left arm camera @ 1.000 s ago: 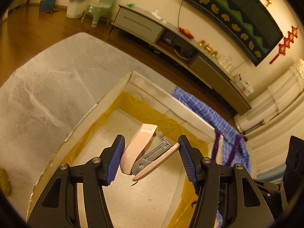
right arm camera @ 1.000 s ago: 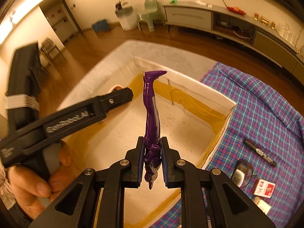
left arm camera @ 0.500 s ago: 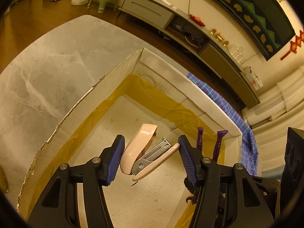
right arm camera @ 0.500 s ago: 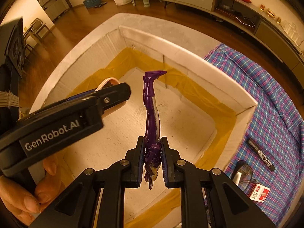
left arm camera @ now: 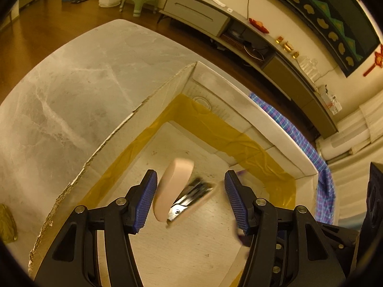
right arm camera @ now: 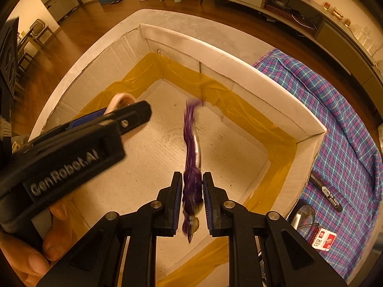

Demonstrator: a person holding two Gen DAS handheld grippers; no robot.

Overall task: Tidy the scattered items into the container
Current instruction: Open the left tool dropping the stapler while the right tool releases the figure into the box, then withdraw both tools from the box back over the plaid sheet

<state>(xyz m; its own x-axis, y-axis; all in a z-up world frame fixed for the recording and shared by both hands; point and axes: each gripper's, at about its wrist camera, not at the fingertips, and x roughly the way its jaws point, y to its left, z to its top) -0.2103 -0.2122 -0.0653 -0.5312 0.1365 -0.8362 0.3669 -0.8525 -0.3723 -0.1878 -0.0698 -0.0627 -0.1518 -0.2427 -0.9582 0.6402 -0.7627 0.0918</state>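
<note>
L gripper (left arm camera: 191, 201) was spread wide over the cardboard box (left arm camera: 268, 124). The pink stapler (left arm camera: 176, 191) sat between the blue pads, blurred, w/ a visible gap to the R pad and only a sliver to the L pad; can't tell if that pad touched it. It looked loose rather than clamped. Stapler was tilted, pink top up and away from the claw, metal jaw part angled toward the R pad.

R gripper (right arm camera: 192, 203) had its pads parted slightly, w/ thin gaps either side of the purple tool (right arm camera: 191, 148); grip vs. release can't be told for sure. Tool was blurred, hanging straight ahead of the fingertips over the box floor (right arm camera: 153, 148), metal strip along one side.

Vs. 0.5 s ago: both items were sharp and pinched then, now smeared; R pads sat tight on the tool then, now wider.

Beyond the box to the R claw's right: plaid cloth (right arm camera: 335, 110), black marker (right arm camera: 326, 191), red-white packet (right arm camera: 323, 238).
</note>
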